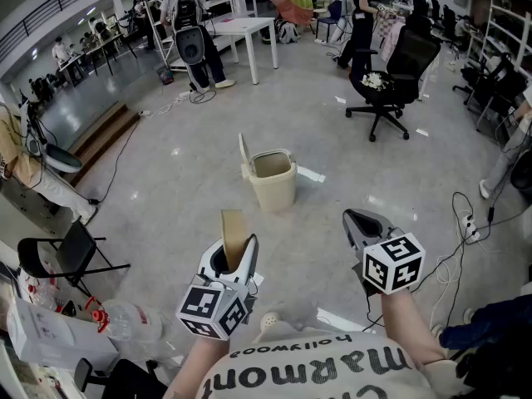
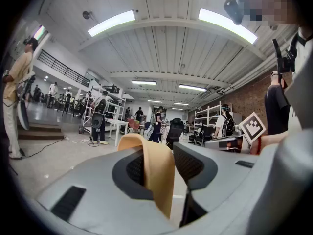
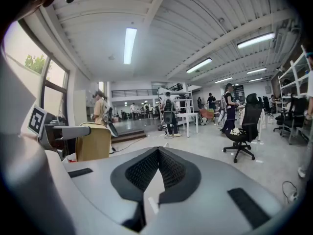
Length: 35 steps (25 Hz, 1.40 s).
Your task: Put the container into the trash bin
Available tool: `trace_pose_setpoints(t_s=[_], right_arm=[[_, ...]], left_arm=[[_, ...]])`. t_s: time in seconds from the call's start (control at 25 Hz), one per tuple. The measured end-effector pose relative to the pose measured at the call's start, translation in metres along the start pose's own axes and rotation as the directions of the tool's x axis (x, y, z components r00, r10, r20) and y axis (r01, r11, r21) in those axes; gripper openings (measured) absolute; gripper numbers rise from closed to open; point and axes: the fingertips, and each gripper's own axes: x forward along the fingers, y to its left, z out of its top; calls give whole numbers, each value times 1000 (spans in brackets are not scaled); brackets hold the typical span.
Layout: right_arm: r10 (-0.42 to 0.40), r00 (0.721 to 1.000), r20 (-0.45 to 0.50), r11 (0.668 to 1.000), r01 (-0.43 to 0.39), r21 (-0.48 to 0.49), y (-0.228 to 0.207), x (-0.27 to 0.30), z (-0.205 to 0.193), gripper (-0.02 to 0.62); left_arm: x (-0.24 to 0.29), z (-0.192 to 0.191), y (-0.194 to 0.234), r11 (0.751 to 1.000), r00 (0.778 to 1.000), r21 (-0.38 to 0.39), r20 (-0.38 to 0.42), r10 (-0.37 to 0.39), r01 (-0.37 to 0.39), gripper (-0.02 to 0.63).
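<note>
A tan cardboard container stands upright between the jaws of my left gripper, which is shut on its wall. The left gripper view shows that curved tan wall pinched between the dark pads. The beige trash bin sits on the floor ahead of both grippers, lid tipped open and the inside bare. My right gripper hovers to the right of the container, its jaws shut with nothing in them. From the right gripper view the container is seen off to the left.
A black office chair and a white table stand beyond the bin. Cables and a power strip lie on the floor at right. A black folding chair and a plastic bottle are at near left. People stand farther back.
</note>
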Motion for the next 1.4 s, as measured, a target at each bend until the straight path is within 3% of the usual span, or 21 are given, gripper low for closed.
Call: trace_pose_setpoints(t_s=[0.64, 1.16, 1.4], right_arm=[[-35, 999, -7, 999, 36, 36, -3, 36, 10, 2], [-78, 997, -14, 994, 79, 81, 14, 105, 35, 3], [-82, 996, -28, 993, 84, 80, 28, 132, 33, 3]], left_arm=[[27, 3, 36, 999, 999, -20, -9, -33, 33, 117], [56, 34, 112, 997, 997, -12, 9, -82, 82, 116], [65, 29, 138, 994, 994, -21, -7, -106, 106, 116]])
